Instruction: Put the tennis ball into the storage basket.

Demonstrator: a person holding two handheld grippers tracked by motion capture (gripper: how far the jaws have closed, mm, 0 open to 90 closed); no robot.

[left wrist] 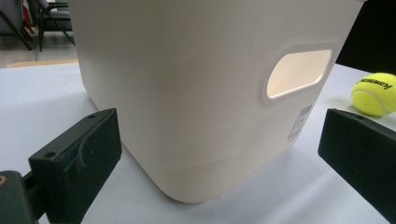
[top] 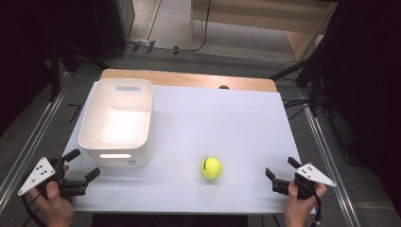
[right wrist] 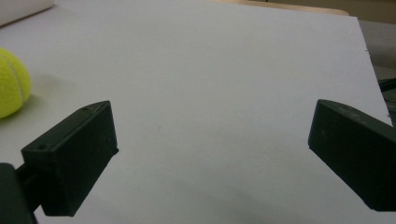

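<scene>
Two grippers are resting at the near edge of the table (top: 227, 118), both with fingers spread wide and holding nothing. The left gripper (top: 81, 166) is sitting just beside the near corner of the white bin (top: 118, 122), whose wall is standing between and just beyond its fingers (left wrist: 77, 163). The right gripper (top: 283, 169) is facing bare table, with the tennis ball (top: 211, 168) lying apart from its fingers (right wrist: 70, 177), off to their left. The ball is sitting outside the bin, untouched. Judging by this, nothing is done yet: reaching, gripping and dropping the ball into the bin are all remaining.
</scene>
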